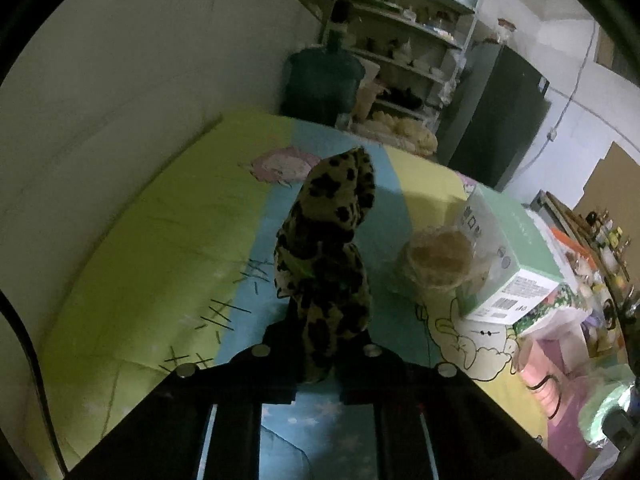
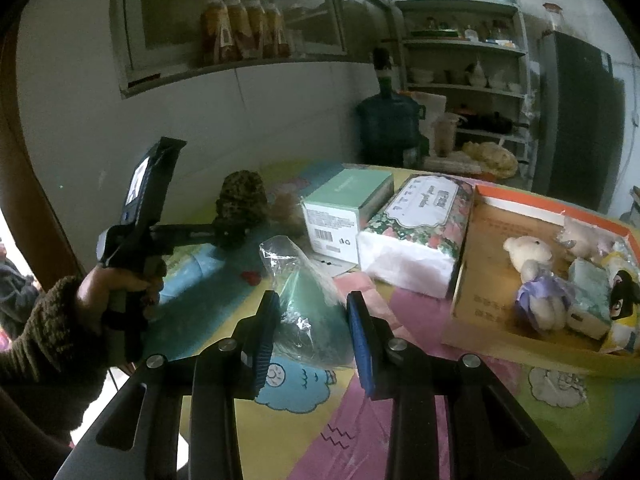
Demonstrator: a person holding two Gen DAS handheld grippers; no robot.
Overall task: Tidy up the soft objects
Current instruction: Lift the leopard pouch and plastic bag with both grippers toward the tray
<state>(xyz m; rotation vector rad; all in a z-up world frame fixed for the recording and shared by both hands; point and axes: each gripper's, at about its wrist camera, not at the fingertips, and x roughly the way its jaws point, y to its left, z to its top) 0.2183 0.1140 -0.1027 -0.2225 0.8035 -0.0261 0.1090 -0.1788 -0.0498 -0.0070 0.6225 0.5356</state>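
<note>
Left tongs [image 1: 316, 356] are pinching a leopard-print plush toy [image 1: 324, 256] over the table's [image 1: 160, 240] middle, while the right tongs [image 2: 312, 336] sit spread around a plastic bag [image 2: 304, 292].

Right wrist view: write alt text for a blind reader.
The open right gripper hovers over a clear plastic bag of green fabric on a colourful cartoon tablecloth. Right, an orange-rimmed cardboard box holds plush toys.

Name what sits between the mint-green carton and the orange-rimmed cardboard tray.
A floral tissue pack lies between the carton and the tray, per the right wrist view.
</note>
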